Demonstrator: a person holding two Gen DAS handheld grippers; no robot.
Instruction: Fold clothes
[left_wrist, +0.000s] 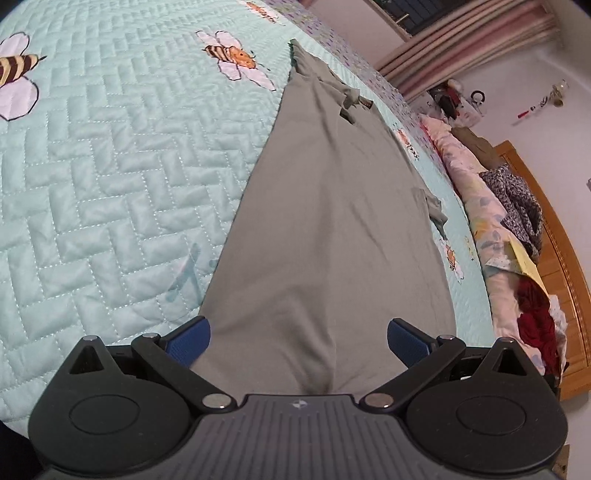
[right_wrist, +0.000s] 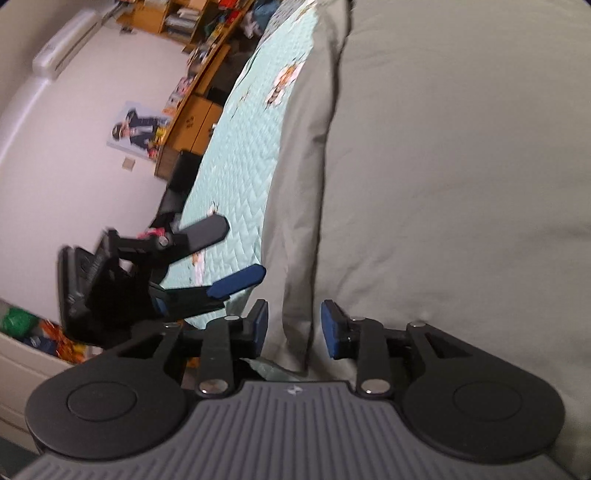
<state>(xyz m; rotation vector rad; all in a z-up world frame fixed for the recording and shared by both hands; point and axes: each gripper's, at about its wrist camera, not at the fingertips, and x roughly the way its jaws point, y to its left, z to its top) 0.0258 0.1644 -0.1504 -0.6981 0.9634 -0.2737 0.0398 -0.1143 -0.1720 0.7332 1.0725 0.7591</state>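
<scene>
Left gripper (left_wrist: 298, 341) gaping wide over grey garment (left_wrist: 332, 221), right gripper (right_wrist: 294, 326) hovering part-open astride its folded edge, lying on quilted bedspread (left_wrist: 110, 166)

Bee-print quilted bed (left_wrist: 110, 166) under a grey garment (left_wrist: 325, 229) (possibly trousers)

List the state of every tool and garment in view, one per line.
Left tool: open, grey garment between its fingers, nothing clamped.
Right tool: open, straddling a folded edge.
Grey garment: spread lengthwise on the quilt, partly folded, lightly creased.
Quilt: flat on the bed.
Clothes pile: unfolded by the headboard.
</scene>
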